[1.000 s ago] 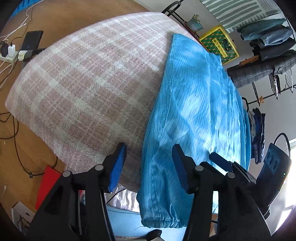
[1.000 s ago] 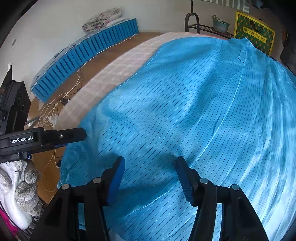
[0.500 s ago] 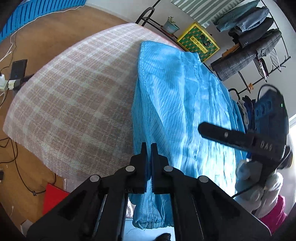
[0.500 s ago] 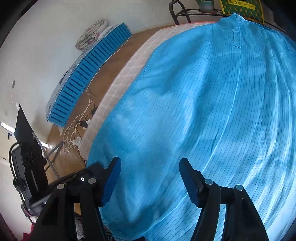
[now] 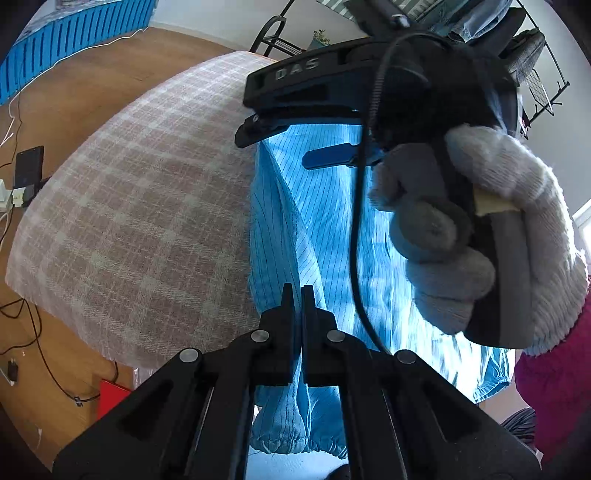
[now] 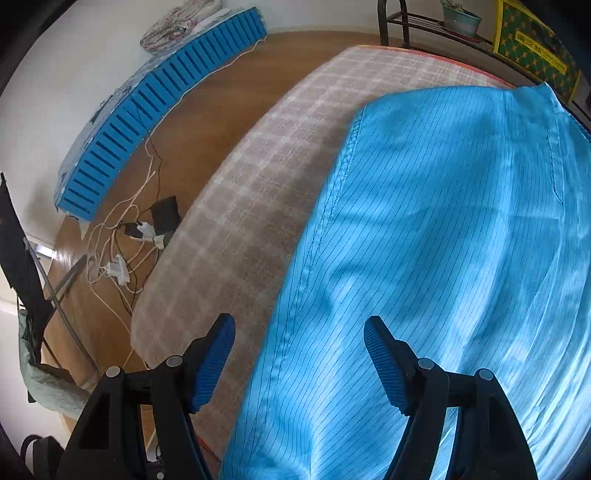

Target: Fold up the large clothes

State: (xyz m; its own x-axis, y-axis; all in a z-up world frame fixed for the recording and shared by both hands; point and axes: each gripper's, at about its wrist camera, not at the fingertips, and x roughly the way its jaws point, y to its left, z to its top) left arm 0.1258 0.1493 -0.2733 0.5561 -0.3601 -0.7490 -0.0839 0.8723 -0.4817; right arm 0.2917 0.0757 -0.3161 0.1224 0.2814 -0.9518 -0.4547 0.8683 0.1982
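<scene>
A large bright-blue pinstriped garment [image 5: 325, 229] [image 6: 443, 221] lies on a surface covered with a pink-and-white checked cloth [image 5: 147, 206] [image 6: 266, 177]. My left gripper [image 5: 298, 291] is shut on a raised fold at the garment's near left edge, above an elastic cuff [image 5: 295, 443]. My right gripper [image 6: 299, 339] hovers over the garment's left seam; its jaws are closing, with the fabric edge below them and untouched. In the left wrist view the right gripper [image 5: 280, 146] crosses overhead, held by a person's gloved hand [image 5: 480, 229].
Wooden floor surrounds the covered surface, with cables and power adapters [image 6: 140, 232] and a blue slatted panel [image 6: 155, 96] to the left. A clothes rack [image 5: 535, 55], a plant shelf [image 6: 458, 16] and a yellow-green box [image 6: 532, 55] stand beyond. A red item [image 5: 110, 395] lies below.
My left gripper shut on the garment's edge and lifted it slightly. My right gripper swept left across the garment to its left seam and now fills the left wrist view's upper right.
</scene>
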